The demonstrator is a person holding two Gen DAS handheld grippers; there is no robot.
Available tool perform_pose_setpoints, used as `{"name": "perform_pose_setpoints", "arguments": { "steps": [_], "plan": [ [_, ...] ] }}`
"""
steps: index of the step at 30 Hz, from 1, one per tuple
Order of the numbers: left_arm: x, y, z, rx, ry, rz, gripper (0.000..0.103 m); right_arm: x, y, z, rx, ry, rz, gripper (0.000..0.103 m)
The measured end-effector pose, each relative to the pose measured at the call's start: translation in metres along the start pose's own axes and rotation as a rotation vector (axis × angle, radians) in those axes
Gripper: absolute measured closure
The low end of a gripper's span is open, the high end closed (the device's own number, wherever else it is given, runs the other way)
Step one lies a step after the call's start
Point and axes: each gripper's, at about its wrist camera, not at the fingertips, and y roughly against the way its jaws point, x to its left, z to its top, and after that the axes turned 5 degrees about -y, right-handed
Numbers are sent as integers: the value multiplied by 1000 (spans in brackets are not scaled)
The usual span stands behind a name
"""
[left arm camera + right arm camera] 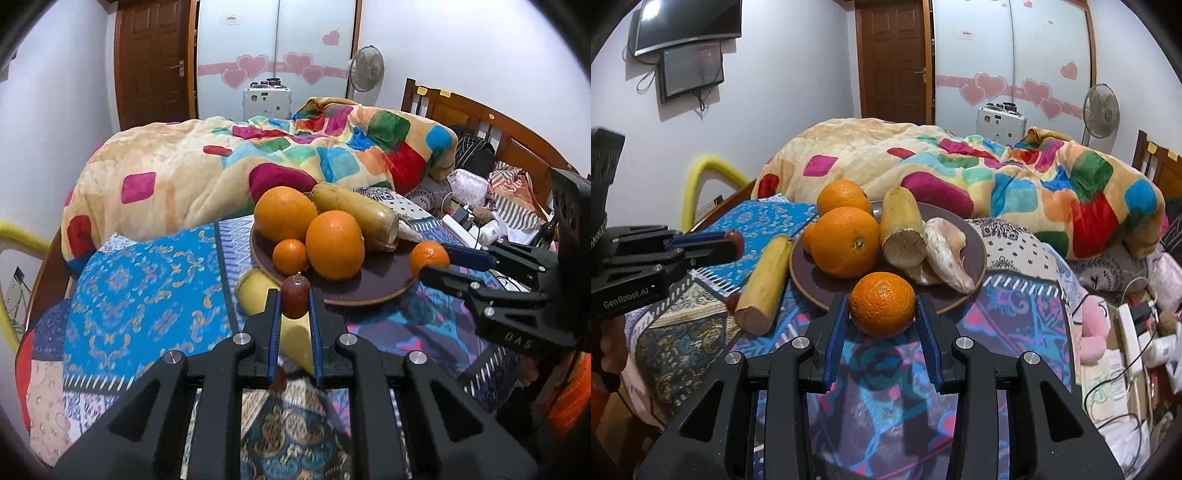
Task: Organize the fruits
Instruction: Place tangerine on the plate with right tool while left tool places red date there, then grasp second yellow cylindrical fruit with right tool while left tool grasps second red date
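Up front, the left tool [295,306] pinches a small dark red fruit [295,300] above the bed's patterned cover [147,295], with a yellow fruit [258,291] just behind it. At three o'clock the right tool [882,314] clamps a small orange [882,304] at the brown plate [975,254] rim. Two large oranges [334,243] sit on the plate at twelve o'clock.
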Motion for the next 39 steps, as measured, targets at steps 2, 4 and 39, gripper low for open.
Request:
{"name": "perform_pose_setpoints", "arguments": {
  "steps": [2,4,39],
  "plan": [
    [0,-8,3,9,1,-5,89,-2,-6,3,10,1,10,69],
    [-2,-17,6,21,0,-15,89,-3,-11,4,21,1,20,69],
    [-10,-20,9,36,-11,-25,71,6,-14,7,26,12,1,51]
  ]
}}
